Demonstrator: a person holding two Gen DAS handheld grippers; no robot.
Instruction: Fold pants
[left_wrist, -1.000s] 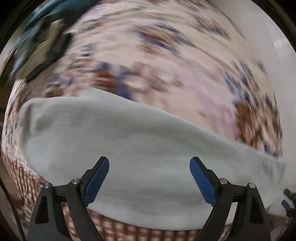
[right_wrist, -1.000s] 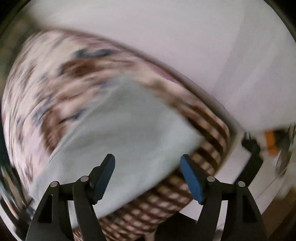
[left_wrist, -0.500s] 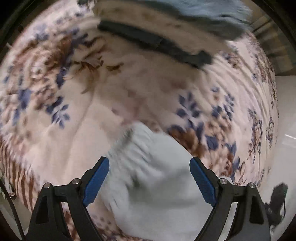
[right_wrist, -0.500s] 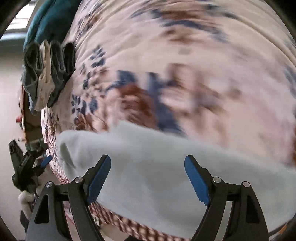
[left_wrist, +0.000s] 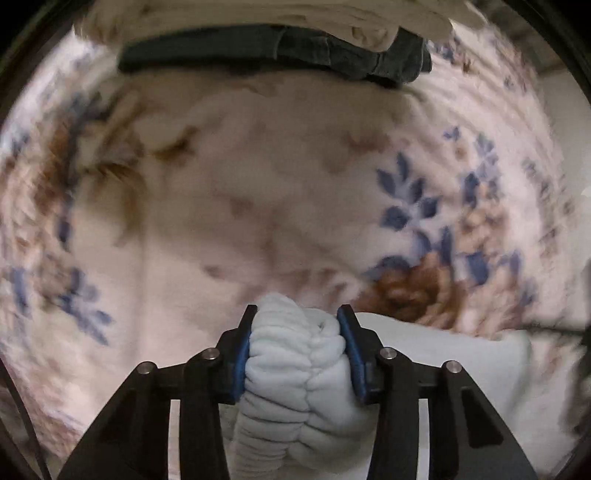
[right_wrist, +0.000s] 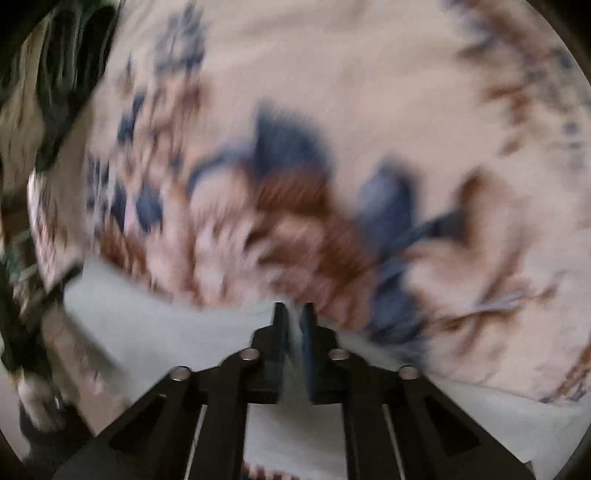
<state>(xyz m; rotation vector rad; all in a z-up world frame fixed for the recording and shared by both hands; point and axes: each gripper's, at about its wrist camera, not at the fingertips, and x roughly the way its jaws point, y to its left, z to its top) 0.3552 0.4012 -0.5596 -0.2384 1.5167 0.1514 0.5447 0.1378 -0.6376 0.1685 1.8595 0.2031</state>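
1. Pants (left_wrist: 306, 369), pale blue-grey and fleecy, fill the bottom of the left wrist view. They lie along the near edge of a floral blanket (left_wrist: 258, 184), and their gathered elastic waistband is bunched between the fingers of the left gripper (left_wrist: 297, 343). Half a second ago those fingers stood wide apart above the cloth; now they are drawn in tight on the waistband, which bulges out between the blue pads. The rest of the garment trails off to the right, flat on the blanket. A stack of folded clothes (left_wrist: 277, 48), dark green under cream, sits at the far edge.

2. Seen from the right wrist, the pants (right_wrist: 166, 325) stretch leftward as a pale band under the right gripper (right_wrist: 293, 321). Its fingers, spread wide half a second ago, are now nearly together, with a thin layer of the fabric's edge pinched in the narrow gap. The view is heavily motion-blurred, so which part of the garment this is cannot be told.

3. With both ends now gripped, the grasp looks complete; the likely next step is lifting and carrying one end over the other.
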